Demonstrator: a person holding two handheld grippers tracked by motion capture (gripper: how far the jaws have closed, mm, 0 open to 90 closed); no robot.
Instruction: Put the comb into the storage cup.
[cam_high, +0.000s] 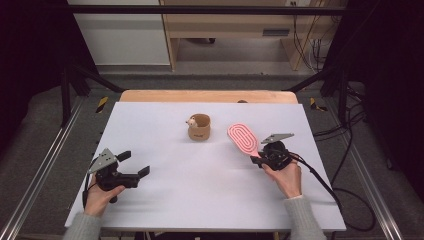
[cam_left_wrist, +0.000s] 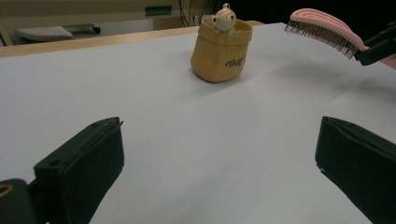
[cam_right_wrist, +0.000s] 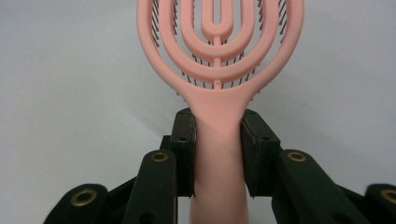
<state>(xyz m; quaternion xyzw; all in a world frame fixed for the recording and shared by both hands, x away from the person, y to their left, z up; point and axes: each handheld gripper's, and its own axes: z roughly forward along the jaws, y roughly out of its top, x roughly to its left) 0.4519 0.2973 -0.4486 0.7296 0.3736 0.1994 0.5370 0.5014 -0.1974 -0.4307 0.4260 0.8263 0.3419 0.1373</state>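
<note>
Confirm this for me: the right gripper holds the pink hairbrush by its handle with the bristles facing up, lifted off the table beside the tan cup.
One detail is wrong: the bristles face down, not up. The left gripper view shows the pink hairbrush with its bristles pointing at the table. The rest holds: the right gripper clamps its handle, lifted beside the tan cup.

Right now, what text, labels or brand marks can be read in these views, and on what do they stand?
Dark script mark on the tan pouch-shaped cup: too small and blurred to read.
Pink hairbrush, white table: no writing visible.
</note>
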